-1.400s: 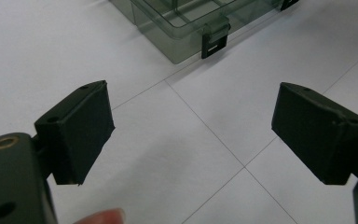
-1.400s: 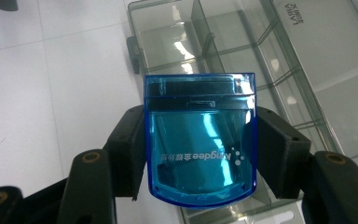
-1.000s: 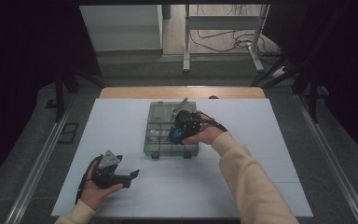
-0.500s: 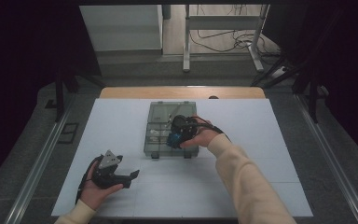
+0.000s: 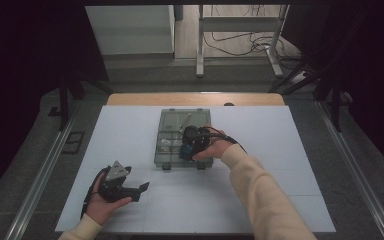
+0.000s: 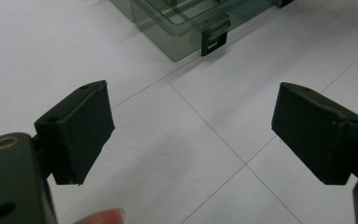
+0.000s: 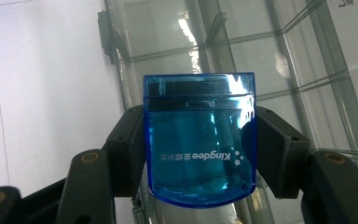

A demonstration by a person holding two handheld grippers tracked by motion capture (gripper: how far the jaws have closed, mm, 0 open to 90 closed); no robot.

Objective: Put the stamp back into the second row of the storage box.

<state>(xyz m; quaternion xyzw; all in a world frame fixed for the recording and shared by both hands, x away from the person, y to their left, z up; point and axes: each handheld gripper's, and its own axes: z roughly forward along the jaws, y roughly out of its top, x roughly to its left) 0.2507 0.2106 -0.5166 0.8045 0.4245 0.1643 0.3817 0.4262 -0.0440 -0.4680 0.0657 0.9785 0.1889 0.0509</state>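
Note:
A clear compartment box (image 5: 172, 129) lies open at the middle of the white table. My right gripper (image 5: 186, 150) hovers over the box's near right part, shut on a small blue translucent case (image 7: 199, 140) marked "Kingdee", which also shows as a blue spot, the case (image 5: 185, 150), in the high view. The box's dividers (image 7: 279, 65) lie just beyond the case. My left gripper (image 5: 142, 187) rests in a hand at the table's front left, open and holding nothing. Its jaws stand wide apart over bare table (image 6: 191, 154), with the box's front corner and latch (image 6: 213, 39) ahead.
Small pale items (image 5: 166, 143) lie in a left compartment of the box, and a thin rod-like item (image 5: 186, 120) in a far one. Beyond the table's wooden far edge (image 5: 195, 98) stand a metal stand (image 5: 200, 45) and floor cables (image 5: 240, 45).
The right gripper with the blue case has shifted slightly left and nearer over the box. The left gripper has stayed put.

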